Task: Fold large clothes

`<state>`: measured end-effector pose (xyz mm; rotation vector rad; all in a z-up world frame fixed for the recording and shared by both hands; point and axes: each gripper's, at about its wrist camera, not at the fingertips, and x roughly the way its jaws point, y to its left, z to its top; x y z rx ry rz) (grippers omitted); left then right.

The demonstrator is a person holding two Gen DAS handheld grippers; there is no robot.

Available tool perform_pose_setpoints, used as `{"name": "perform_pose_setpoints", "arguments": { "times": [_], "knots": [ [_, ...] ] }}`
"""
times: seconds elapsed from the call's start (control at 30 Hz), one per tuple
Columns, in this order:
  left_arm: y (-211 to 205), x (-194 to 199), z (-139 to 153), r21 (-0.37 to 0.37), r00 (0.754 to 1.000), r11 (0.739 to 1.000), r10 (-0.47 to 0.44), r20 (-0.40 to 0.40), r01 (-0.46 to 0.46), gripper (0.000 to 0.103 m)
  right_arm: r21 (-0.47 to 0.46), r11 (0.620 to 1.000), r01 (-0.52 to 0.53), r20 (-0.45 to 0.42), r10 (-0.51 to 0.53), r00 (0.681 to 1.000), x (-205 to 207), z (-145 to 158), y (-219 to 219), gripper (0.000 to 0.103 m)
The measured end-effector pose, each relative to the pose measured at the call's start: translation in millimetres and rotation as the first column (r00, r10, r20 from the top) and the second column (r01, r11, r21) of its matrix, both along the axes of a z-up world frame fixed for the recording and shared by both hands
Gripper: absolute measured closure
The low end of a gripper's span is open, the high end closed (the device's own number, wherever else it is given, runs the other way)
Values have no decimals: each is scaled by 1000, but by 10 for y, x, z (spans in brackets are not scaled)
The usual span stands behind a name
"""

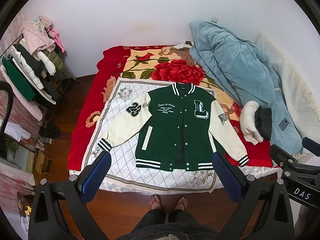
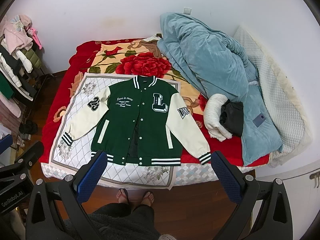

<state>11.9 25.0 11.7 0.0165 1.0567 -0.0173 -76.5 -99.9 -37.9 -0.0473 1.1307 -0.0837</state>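
A green varsity jacket [image 1: 176, 124] with cream sleeves lies flat, front up, on a white diamond-pattern cloth [image 1: 120, 140] on the bed. Both sleeves spread out and down to the sides. It also shows in the right wrist view [image 2: 138, 120]. My left gripper [image 1: 160, 172] is open and empty, held high above the bed's near edge. My right gripper [image 2: 158, 172] is open and empty too, at the same height. Its body [image 1: 296, 172] shows at the right of the left wrist view.
A red floral blanket [image 1: 176, 70] covers the bed. A blue duvet [image 1: 240, 70] is heaped at the right, with a white towel and black bundle [image 1: 258, 122]. A clothes rack [image 1: 30, 74] stands left. My feet [image 1: 170, 202] stand on the wooden floor.
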Motion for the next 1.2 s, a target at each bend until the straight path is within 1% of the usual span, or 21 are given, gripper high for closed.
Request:
{"name": "perform_pose_setpoints", "arguments": {
  "times": [0.03,0.47,0.53,0.6,0.67,0.7,0.77,0.8,0.87,0.9,0.93,0.97,1.0,1.03,1.07,1.1,1.13,1.17,1.2],
  "knots": [
    [0,-1,0,0,1000,1000,-1,0,1,0,0,1000,-1,-1,1,1000,35,48,11,0],
    [-70,53,12,2,1000,1000,-13,3,13,0,1,1000,9,-3,-9,1000,25,22,18,0],
    [-105,114,-37,15,999,1000,-10,30,10,0,17,1000,20,-6,-20,1000,62,17,67,0],
    [-130,201,-150,44,998,999,-8,62,5,0,82,995,54,0,-55,999,128,-94,-5,0],
    [-152,354,-319,80,995,997,-11,104,2,0,155,982,107,-10,-107,994,176,-280,-129,0],
    [-152,423,-415,96,993,995,-9,114,-2,0,190,968,164,-37,-160,986,209,-442,-237,0],
    [-149,583,-644,106,994,994,-10,105,-2,0,227,935,272,-89,-258,962,223,-802,-459,0],
    [-150,662,-761,103,995,995,-8,99,-2,0,248,910,333,-114,-314,943,207,-1021,-604,2],
    [-194,837,-1010,109,997,994,-3,78,-5,0,278,856,435,-154,-408,900,169,-1422,-887,21],
    [-229,919,-1125,118,998,993,-1,70,-8,0,289,830,478,-179,-443,878,141,-1615,-1015,40],
    [-247,962,-1200,129,998,992,0,65,-9,0,303,789,534,-218,-488,845,106,-1858,-1193,45],
    [-313,1056,-1333,146,999,989,1,47,-8,0,312,750,584,-253,-527,812,62,-2082,-1359,45],
    [-352,1121,-1441,151,999,989,2,32,-6,0,319,723,613,-273,-549,790,28,-2247,-1475,45],
    [-387,1178,-1539,158,1000,987,4,22,-8,0,333,683,650,-303,-575,760,6,-2508,-1651,45],
    [-452,1270,-1681,175,1000,985,5,7,-6,0,333,653,680,-325,-597,733,0,-2740,-1794,45],
    [-527,1372,-1843,196,1000,981,5,-15,-1,0,332,629,703,-344,-613,711,14,-2945,-1903,41],
    [-588,1465,-1988,215,999,977,5,-33,2,0,346,586,733,-377,-628,680,39,-3231,-2060,36],
    [-628,1540,-2117,233,999,973,5,-43,5,0,362,547,755,-400,-640,656,59,-3440,-2181,35],
    [-673,1614,-2248,256,999,967,6,-52,7,0,395,476,785,-431,-659,617,82,-3779,-2374,34]
  ]
}}
